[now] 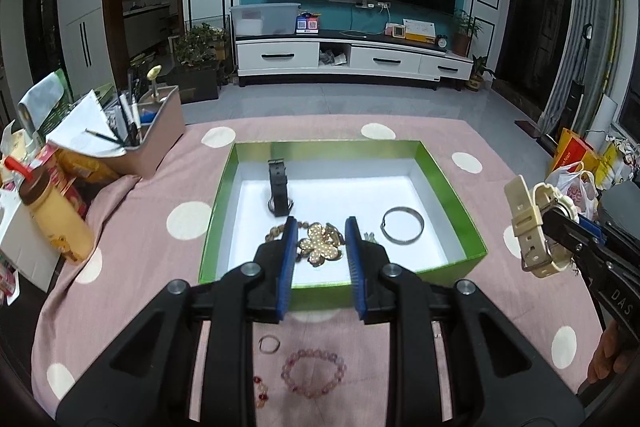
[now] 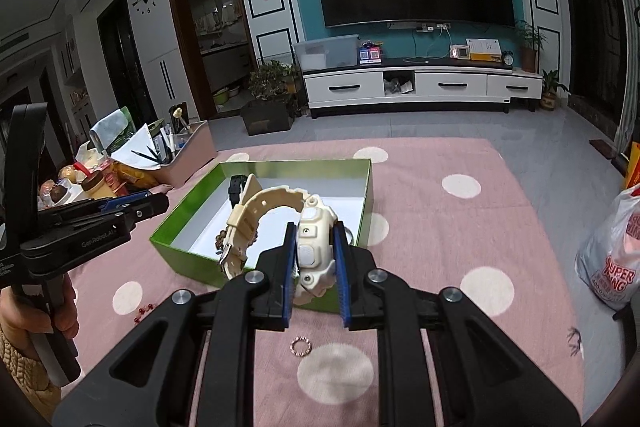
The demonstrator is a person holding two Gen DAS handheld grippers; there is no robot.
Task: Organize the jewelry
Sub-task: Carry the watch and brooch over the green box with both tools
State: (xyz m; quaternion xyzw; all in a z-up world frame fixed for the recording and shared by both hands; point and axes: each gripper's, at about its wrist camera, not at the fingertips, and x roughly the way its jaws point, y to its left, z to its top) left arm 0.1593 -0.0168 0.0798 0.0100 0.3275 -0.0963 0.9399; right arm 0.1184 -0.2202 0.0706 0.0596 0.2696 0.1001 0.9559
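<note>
Cream watch clamped by its case between the right gripper pads, strap arcing up and left with the buckle end hanging free; held in the air above the near right corner of the green box. In the left view the same watch shows to the right of the box, off the cloth.

Left gripper fingers narrowly parted, nothing between them, hovering over the box's near edge just above the gold flower brooch.

Inside the box, white floor: black watch toward the far left corner, brooch at the near edge with brown beads beside it on the left, silver bangle toward the right wall.

Pink polka-dot tablecloth carries the box at table centre. Near edge of the table, outside the box: pink bead bracelet, small ring, red beads at the left. Right view also shows a small beaded ring on the cloth near the edge. Stationery bin and bottle at the table's left edge.
</note>
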